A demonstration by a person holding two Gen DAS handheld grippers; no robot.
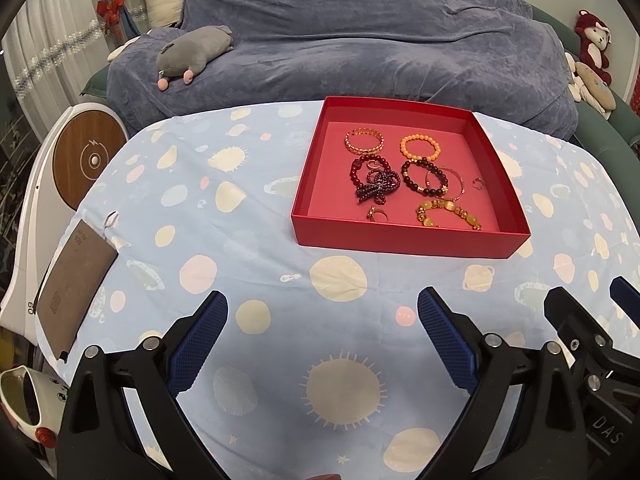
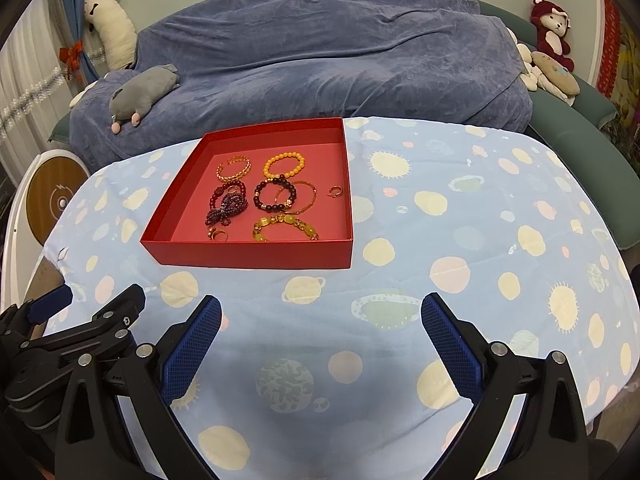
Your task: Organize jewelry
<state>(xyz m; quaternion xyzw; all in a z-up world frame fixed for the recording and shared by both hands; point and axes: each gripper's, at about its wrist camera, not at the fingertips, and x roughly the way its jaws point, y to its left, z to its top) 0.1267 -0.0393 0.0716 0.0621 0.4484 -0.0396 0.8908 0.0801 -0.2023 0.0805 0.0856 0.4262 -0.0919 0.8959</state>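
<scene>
Red box, frame centre: bracelets tangled. Left claw and right claw wide, empty; pinch one bracelet at a time.

Both wrist cameras look forward low over the tablecloth, side by side; each sees the same red tray near ahead.

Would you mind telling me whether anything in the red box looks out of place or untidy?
Mostly tidy, but in the red box the dark purple bead strand lies bunched in a tangle over the dark red bracelet, and the thin gold bangle overlaps the dark beaded bracelet.
</scene>
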